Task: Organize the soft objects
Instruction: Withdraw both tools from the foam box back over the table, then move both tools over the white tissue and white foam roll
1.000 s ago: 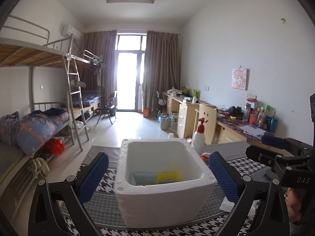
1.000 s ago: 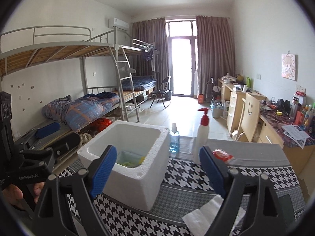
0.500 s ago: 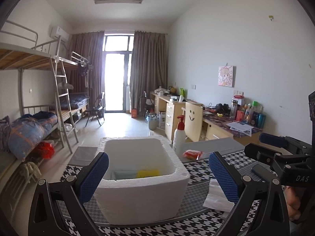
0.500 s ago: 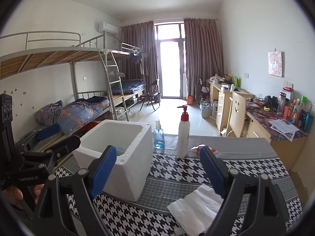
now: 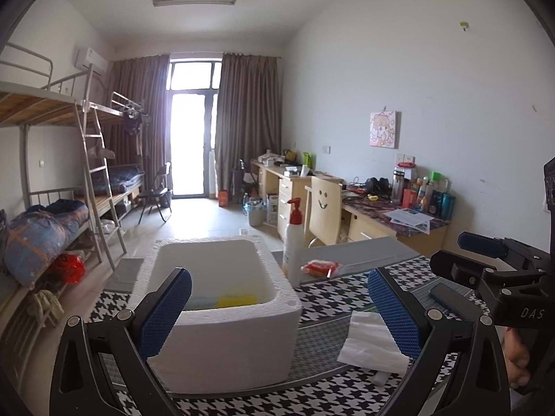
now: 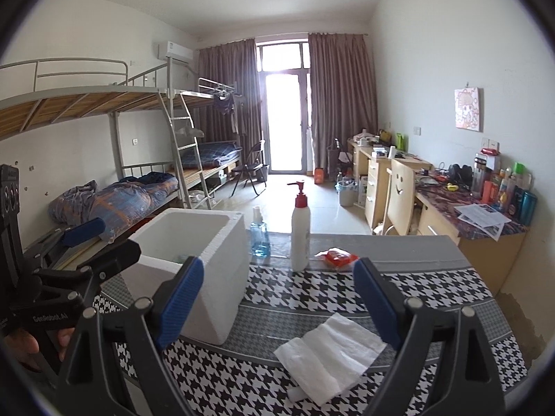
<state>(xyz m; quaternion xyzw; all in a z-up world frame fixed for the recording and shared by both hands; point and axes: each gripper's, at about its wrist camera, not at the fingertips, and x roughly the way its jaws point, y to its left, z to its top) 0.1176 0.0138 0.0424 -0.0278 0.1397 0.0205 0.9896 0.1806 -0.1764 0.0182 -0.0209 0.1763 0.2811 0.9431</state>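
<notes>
the foam box [image 5: 222, 298] sits at centre left of the left view, a yellow thing [image 5: 237, 301] and something pale blue already lying inside. the white tissue [image 6: 329, 350] lies flat on the checked tablecloth [image 6: 399, 287], low in the right view, apparently next to go in. right claw [image 6: 277, 306] hovers above it, spread wide, holding nothing; left claw [image 5: 277, 315] likewise gapes empty. pump bottle [image 6: 300, 227], blue bottle [image 6: 259, 234] and a red packet [image 6: 338, 256] stand behind, clear of the path.
</notes>
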